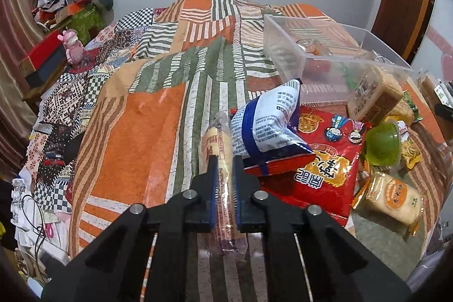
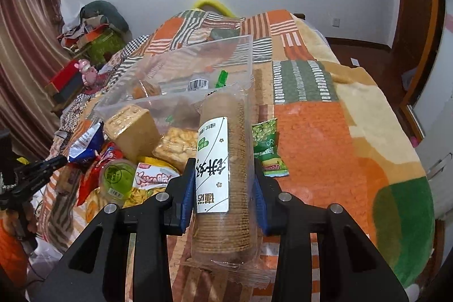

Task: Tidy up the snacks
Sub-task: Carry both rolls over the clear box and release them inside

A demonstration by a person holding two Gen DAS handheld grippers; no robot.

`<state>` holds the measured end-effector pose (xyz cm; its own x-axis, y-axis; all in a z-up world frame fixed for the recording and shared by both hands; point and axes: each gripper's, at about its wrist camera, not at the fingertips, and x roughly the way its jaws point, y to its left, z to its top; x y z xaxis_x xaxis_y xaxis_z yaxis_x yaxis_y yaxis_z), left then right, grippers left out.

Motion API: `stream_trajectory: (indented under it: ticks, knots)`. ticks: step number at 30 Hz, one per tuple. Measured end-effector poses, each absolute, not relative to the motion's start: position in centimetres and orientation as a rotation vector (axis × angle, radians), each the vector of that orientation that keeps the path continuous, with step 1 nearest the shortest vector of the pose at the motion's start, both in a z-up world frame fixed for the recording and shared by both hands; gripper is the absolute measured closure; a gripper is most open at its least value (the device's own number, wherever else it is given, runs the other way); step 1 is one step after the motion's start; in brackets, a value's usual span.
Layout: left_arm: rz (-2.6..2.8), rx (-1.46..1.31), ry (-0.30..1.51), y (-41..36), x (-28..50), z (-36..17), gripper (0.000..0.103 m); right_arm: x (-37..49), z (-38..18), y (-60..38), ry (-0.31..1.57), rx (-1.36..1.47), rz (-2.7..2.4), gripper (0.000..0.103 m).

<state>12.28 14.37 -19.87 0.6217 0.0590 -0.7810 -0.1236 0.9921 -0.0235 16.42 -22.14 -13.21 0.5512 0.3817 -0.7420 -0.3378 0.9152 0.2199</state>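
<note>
Snacks lie heaped on a bed covered by a patchwork blanket (image 1: 158, 115) in orange, green and striped blocks. The left claw (image 1: 223, 160) has clamped its blue-padded jaws onto a slim pale cracker sleeve (image 1: 215, 143) in clear wrap, which runs lengthwise between the fingers and sticks out past both ends of them. Just beside that sleeve, toward the bed's right side, a blue and white bag (image 1: 269, 123) leans on a large red bag (image 1: 325, 160). Near them sit a green cup (image 1: 382, 143), a wrapped round rice-cake pack (image 1: 393, 197) and a block of brown biscuits (image 1: 373, 95).

A clear plastic bin (image 1: 286, 47) stands behind the heap, toward the far end of the bed, with a few items already inside.

The right claw (image 2: 223, 169) grips a tall roll of brown biscuits (image 2: 226, 160) with a white label, pads pressed against both sides of the wrapper, roll pointing away from the camera toward the clear plastic bin (image 2: 198, 58). A small green pea packet (image 2: 267, 146) lies on the blanket just beside the roll. In the right wrist view the left claw (image 2: 56, 160) shows at the heap's left edge.
</note>
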Motion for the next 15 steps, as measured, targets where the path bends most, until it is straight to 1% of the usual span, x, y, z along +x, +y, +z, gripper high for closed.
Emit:
stream_trajectory:
  ticks: [1, 2, 3, 5, 7, 9, 11, 15]
  knots:
    - [0.115, -0.076, 0.913, 14.4, 12.4, -20.3, 0.073, 16.4, -13.3, -22.2, 0.893, 0.052, 0.426, 0.07]
    - [0.126, -0.084, 0.941, 14.6, 12.7, -21.0, 0.063, 16.3, -13.4, -22.2, 0.895, 0.051, 0.424, 0.07]
    - [0.127, -0.092, 0.958, 14.7, 12.9, -21.6, 0.062, 16.4, -13.4, -22.2, 0.897, 0.052, 0.422, 0.07]
    - [0.128, -0.101, 0.994, 14.9, 13.3, -23.0, 0.062, 16.3, -13.4, -22.4, 0.9, 0.059, 0.421, 0.07]
    - [0.141, -0.084, 0.988, 14.7, 13.3, -23.6, 0.063, 16.4, -13.3, -22.6, 0.898, 0.064, 0.416, 0.07]
    - [0.152, -0.063, 0.967, 14.4, 13.2, -23.6, 0.075, 16.5, -13.3, -22.7, 0.896, 0.064, 0.411, 0.07]
    - [0.167, -0.051, 0.961, 14.4, 13.2, -23.3, 0.081, 16.5, -13.2, -22.7, 0.895, 0.062, 0.408, 0.07]
    - [0.158, -0.097, 0.923, 15.2, 12.7, -22.0, 0.081, 16.5, -12.8, -22.7, 0.881, 0.067, 0.41, 0.07]
